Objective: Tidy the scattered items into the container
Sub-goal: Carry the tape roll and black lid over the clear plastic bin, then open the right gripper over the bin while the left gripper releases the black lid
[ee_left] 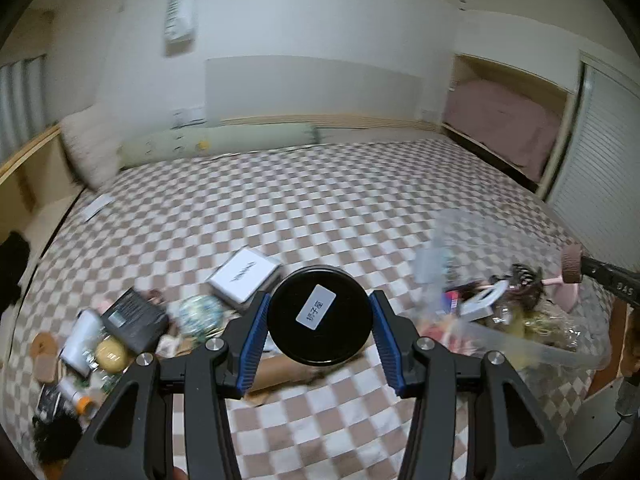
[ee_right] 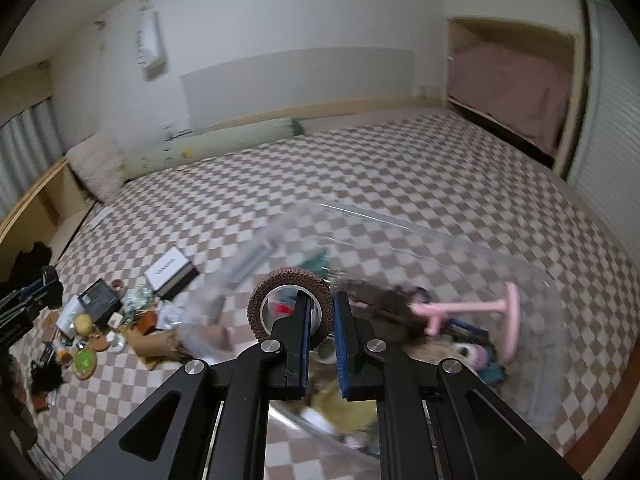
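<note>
Gripping a round black tin (ee_left: 319,314) by its sides, the left gripper (ee_left: 319,322) hangs above the checkered bed (ee_left: 320,184), near the front edge. The right gripper (ee_right: 322,320) pinches a brown tape roll (ee_right: 291,306) by its wall, over the clear plastic container (ee_right: 460,248) toward the bed's front-right corner. Scattered items (ee_right: 100,320) crowd the front-left.
</note>
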